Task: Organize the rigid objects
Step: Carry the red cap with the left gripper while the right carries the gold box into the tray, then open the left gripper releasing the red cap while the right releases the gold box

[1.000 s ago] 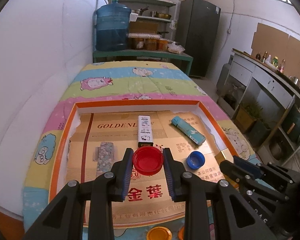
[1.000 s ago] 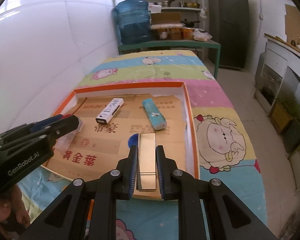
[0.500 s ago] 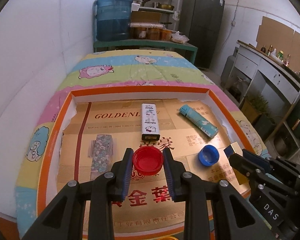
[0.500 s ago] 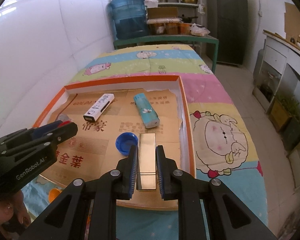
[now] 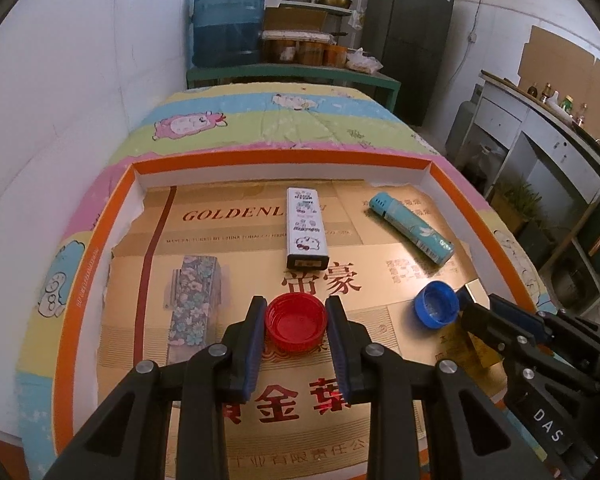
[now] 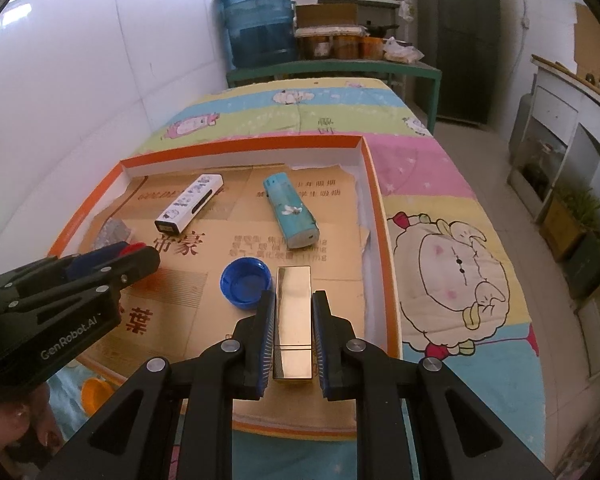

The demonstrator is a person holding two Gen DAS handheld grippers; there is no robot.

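Between left gripper [image 5: 296, 320] fingers, red cap [image 5: 296, 321], seemingly above tray [image 5: 76, 292]

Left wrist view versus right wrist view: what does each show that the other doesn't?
Only the left wrist view shows the floral box whole and the left gripper closed on the red cap. Only the right wrist view shows the gold box whole in the right gripper, plus an orange cap outside the tray. Both show the tray, blue cap, white box and teal tube.
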